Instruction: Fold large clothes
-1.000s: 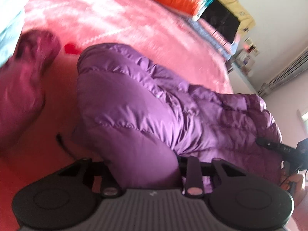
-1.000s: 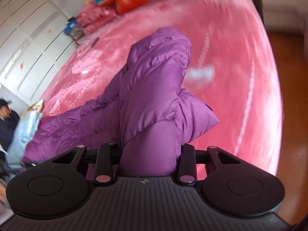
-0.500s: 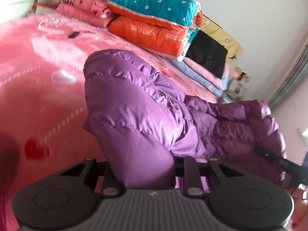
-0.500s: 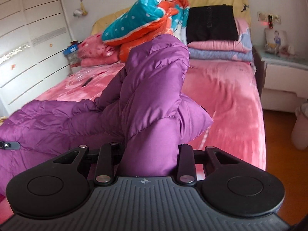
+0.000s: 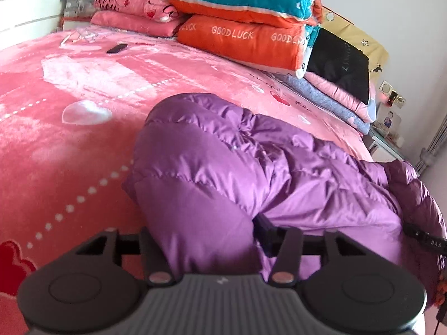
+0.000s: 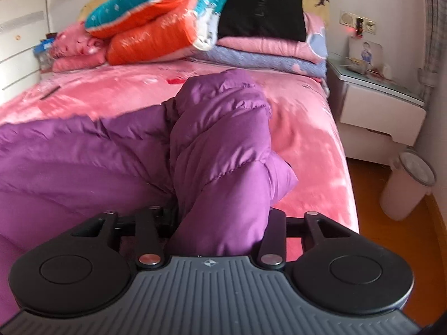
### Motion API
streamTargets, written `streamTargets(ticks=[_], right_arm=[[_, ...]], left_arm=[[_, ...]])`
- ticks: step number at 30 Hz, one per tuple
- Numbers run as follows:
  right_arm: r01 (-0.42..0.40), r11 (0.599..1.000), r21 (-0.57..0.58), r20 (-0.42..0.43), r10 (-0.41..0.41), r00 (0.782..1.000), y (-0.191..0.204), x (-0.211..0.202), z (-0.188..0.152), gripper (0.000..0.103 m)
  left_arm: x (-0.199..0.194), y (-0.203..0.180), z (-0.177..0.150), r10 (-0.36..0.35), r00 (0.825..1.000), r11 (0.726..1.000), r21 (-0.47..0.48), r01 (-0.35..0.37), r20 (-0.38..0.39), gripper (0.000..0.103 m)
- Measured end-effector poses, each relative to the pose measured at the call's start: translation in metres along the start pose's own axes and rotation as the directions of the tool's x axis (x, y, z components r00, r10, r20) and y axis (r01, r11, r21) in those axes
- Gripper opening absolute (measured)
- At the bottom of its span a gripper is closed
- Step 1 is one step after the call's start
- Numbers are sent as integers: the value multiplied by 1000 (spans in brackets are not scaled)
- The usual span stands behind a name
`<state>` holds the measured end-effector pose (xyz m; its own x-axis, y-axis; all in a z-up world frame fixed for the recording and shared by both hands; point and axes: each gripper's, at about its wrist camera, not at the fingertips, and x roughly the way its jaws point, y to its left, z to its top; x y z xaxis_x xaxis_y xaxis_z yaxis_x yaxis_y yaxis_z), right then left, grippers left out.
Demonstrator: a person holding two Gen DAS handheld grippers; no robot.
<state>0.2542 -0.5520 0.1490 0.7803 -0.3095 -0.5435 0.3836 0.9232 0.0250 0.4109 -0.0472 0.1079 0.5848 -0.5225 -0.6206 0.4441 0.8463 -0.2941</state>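
Jaws of both my grippers, left [image 5: 215,240] and right [image 6: 220,229], are opening, each with a wad of the purple jacket [image 5: 251,173] between them. It lies across the bed [image 5: 69,145], near its foot edge. Risk: puffy down may spring the fold open once released.

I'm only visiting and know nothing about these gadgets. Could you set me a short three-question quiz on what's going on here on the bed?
1. True or false: the puffy purple quilted down jacket lies on the pink plush bedspread.
2. What sits between the fingers of the left gripper and the right gripper? A) a pillow B) jacket fabric C) nothing
3. Which word is stitched on the folded orange quilt?

Key: 1 true. 2 B; both grippers' jaws are opening. 3 GOODLUCK.
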Motion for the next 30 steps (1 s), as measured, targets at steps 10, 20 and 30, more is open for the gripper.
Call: streamTargets(ticks=[10,20,30], right_arm=[[41,993,114,-26,-38,999,2,-4,-7,92],[82,980,183,85,-99,991,-17,-85,-8,103],[47,969,241,-26,-42,999,8,-168,-72,103]], left_arm=[[-12,9,-10,62,997,998,-20,-62,39,92],[-110,-13,-17,130,979,990,26,-135,158,102],[-152,-95,-96,173,981,972,147,-184,88,102]])
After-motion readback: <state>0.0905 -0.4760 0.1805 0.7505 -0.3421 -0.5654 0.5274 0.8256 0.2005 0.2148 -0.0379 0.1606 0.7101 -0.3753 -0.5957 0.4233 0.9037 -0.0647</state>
